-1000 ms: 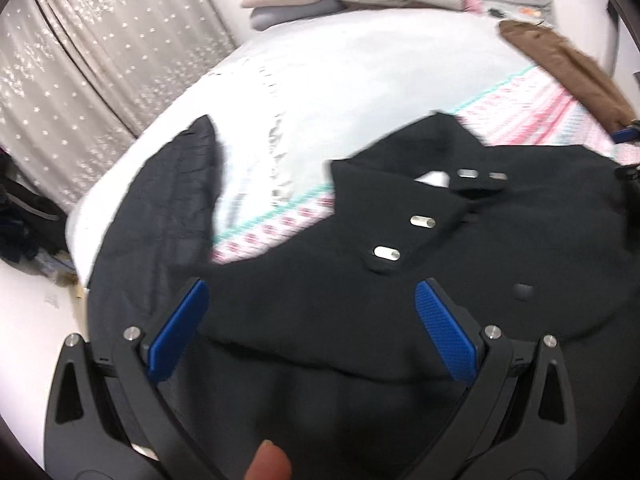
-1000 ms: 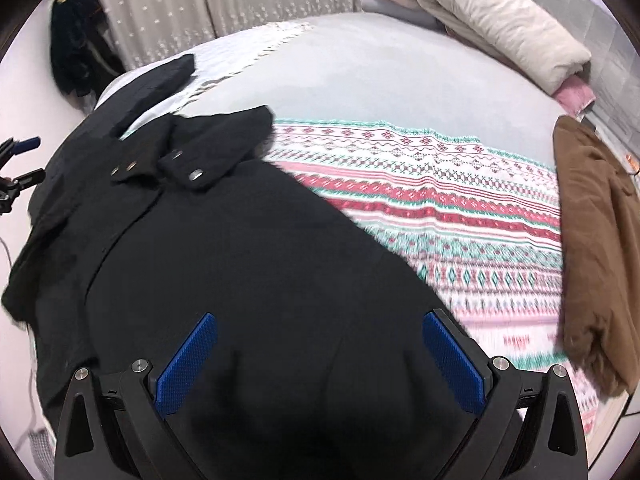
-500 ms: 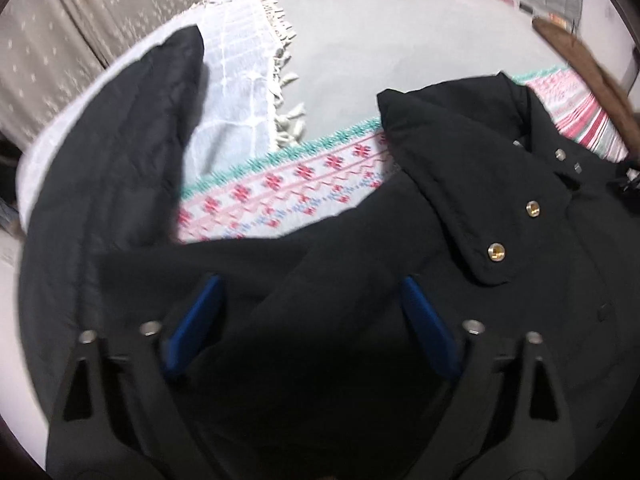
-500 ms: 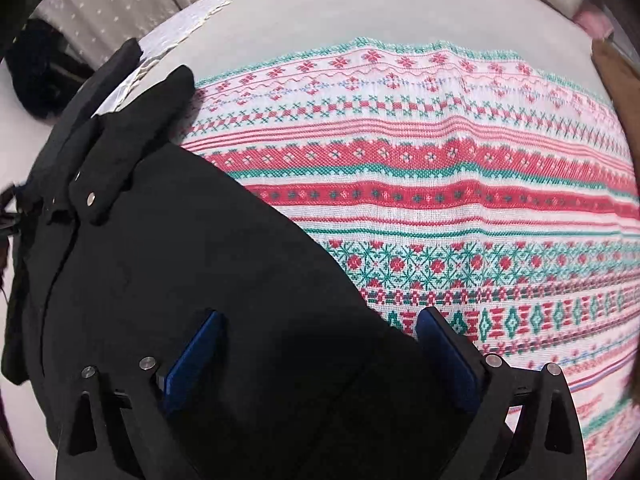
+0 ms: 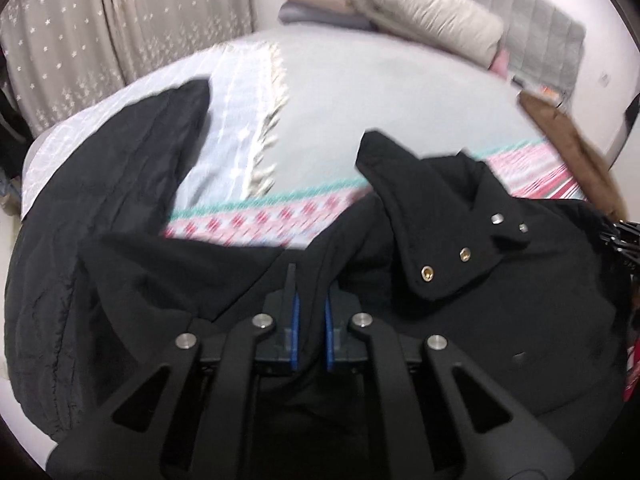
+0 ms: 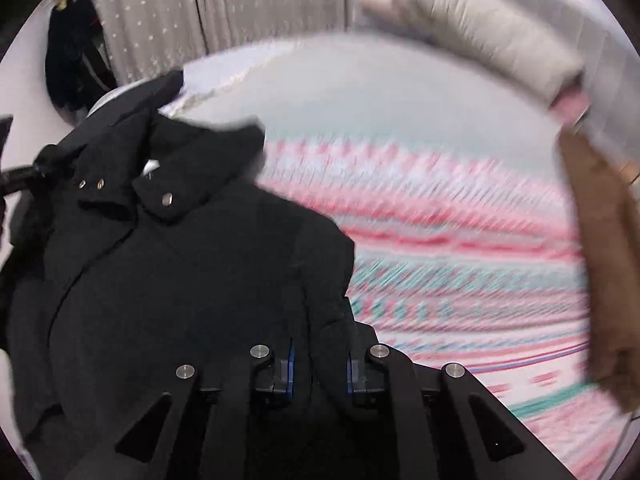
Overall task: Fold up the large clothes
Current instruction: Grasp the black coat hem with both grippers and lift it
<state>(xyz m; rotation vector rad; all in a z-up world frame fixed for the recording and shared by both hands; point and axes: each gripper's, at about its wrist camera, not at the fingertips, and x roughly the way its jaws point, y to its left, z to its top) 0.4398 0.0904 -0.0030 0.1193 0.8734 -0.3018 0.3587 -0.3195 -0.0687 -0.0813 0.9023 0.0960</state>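
Both grippers pinch a black coat (image 5: pixel 500 320) on a bed (image 5: pixel 360 92).
The left gripper (image 5: pixel 309 304) and the right gripper (image 6: pixel 320 332) are each closing, fabric bunched between their blue pads.

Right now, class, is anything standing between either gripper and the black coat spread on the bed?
Nothing visible does. The left gripper has black coat fabric bunched between its closing jaws, and the right gripper likewise closes on a fold of the same coat. The brown garment lies apart, on the blanket.
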